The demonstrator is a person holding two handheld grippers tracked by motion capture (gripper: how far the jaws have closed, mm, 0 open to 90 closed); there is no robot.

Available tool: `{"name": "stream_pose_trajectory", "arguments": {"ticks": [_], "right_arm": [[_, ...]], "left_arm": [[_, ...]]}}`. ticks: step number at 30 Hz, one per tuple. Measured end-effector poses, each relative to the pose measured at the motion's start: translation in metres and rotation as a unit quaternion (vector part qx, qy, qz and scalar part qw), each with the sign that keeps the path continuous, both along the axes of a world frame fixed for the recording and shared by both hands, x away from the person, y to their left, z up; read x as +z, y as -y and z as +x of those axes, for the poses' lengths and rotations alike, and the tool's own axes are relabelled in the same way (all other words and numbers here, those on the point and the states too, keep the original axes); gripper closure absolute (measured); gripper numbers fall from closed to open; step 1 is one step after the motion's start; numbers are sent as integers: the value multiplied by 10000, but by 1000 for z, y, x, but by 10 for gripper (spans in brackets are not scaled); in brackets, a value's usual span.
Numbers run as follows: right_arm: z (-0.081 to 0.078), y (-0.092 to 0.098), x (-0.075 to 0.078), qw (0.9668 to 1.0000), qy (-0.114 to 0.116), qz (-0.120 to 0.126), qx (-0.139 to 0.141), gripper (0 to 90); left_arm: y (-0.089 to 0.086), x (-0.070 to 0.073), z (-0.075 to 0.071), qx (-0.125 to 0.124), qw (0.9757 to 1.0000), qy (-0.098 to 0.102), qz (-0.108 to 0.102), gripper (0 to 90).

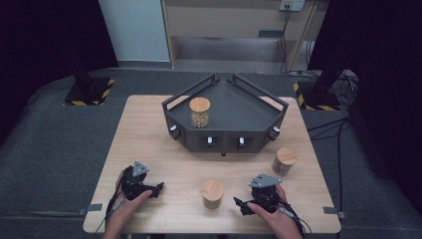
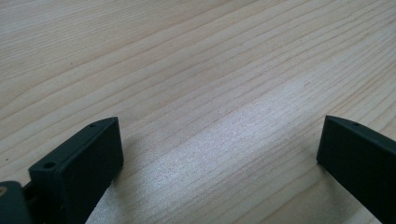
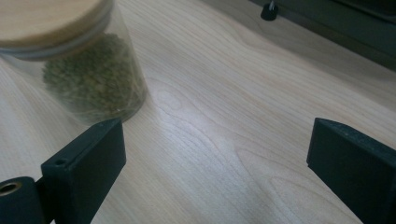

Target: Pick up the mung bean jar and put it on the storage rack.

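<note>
Two grippers, left (image 1: 158, 187) and right (image 1: 238, 203), rest low on table (image 1: 149, 139), jaws wide apart, empty.
Tray (image 1: 239, 107) holds one jar (image 1: 200, 112); nearer us, middle jar (image 1: 213, 193) of green grains, right jar (image 1: 284, 161).

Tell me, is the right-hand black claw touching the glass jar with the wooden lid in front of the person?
Apart. In the high view bare tabletop separates the right gripper from the wooden-lidded glass jar.
</note>
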State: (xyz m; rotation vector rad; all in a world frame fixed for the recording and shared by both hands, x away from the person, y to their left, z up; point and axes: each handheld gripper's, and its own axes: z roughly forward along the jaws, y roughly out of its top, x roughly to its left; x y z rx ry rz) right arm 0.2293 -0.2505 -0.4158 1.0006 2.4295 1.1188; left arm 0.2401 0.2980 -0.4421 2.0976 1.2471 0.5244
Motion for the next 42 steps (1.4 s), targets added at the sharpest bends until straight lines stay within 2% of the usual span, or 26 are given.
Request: {"name": "stream_pose_trajectory", "arguments": {"ticks": [9,20,31,35,42], "right_arm": [[-13,-12,12,9998,165,-39,138,52],[-21,-24,17,9992,273,45,282,52],[-31,-38,10,9978,457,107,464,51],[-34,-43,7,9973,545,155,477,48],[-34,-46,3,9972,549,246,440,48]], "left_arm": [[-2,0,1,-54,10000,0,-1,0],[-2,0,1,-53,10000,0,-1,0],[-2,0,2,-62,10000,-2,-2,0],[-2,0,2,-64,10000,-2,-2,0],[-2,0,2,-67,10000,-2,0,0]]}}
